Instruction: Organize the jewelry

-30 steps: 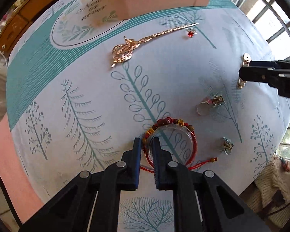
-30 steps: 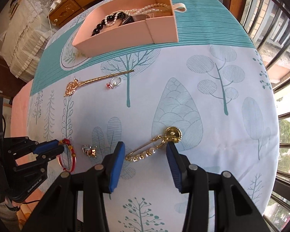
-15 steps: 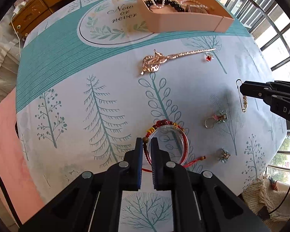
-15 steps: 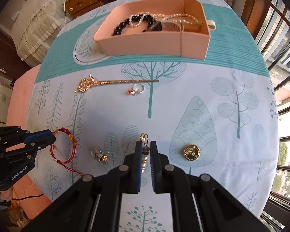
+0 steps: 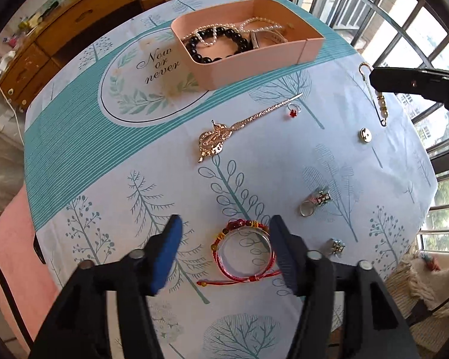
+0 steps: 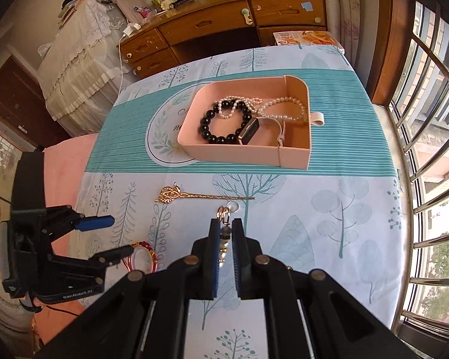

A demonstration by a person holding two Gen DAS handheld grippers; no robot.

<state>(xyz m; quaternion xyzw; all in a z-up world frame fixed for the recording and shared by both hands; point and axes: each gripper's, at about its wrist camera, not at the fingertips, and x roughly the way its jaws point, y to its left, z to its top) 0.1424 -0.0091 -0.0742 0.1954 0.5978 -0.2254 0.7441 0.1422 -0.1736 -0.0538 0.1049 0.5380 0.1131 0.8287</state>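
Note:
My right gripper is shut on a gold pearl brooch pin and holds it above the table; the pin's loop sticks out past the fingertips. My left gripper is open, its jaws on either side of a red beaded bracelet that lies on the cloth with a clear bangle inside it. The pink jewelry box stands at the far side and holds a black bead bracelet, pearl strands and a watch. A gold hairpin lies mid-table.
A small red-stone ring, a gold round button piece, a silver ring and a small clip lie on the tablecloth. Window bars run along the right. A wooden dresser stands behind the table.
My left gripper has opened and let go of the red bracelet, which rests on the cloth. My right gripper closed on the brooch pin and lifted it toward the box.

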